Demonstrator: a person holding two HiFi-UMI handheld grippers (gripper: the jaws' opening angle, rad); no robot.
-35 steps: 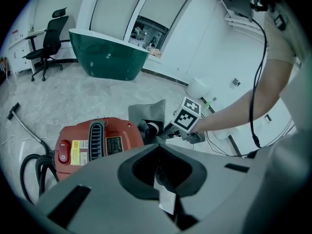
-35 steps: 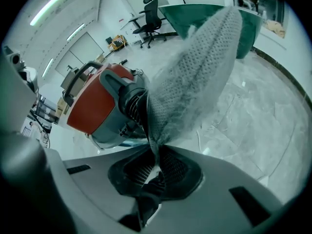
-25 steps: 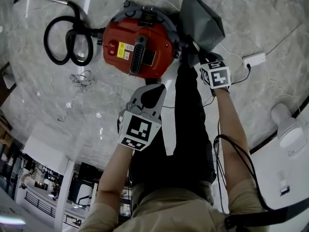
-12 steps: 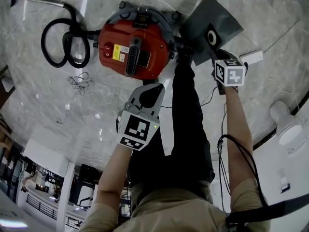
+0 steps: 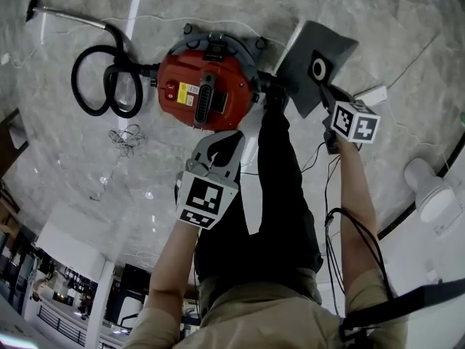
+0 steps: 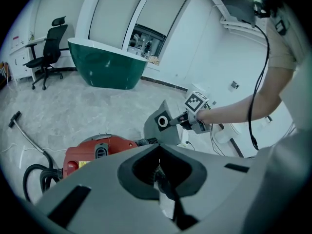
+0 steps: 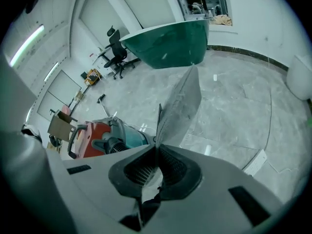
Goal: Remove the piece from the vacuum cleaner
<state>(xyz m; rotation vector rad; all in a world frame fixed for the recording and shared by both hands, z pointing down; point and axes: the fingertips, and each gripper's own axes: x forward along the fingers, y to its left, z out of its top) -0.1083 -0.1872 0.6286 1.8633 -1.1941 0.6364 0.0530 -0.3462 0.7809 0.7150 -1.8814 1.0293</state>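
The grey bag has swung out to the upper right, its round collar now showing, and sits just beside the red vacuum cleaner. The right gripper pinches the bag's edge. The left gripper hangs at centre, jaws pressed together on nothing. The removal looks essentially done.

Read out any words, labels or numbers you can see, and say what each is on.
No text here is readable.
Vacuum: yellow label, too small to read.
Bag: white ring only, no print.
Left cube, right cube: black-and-white square markers, no words.
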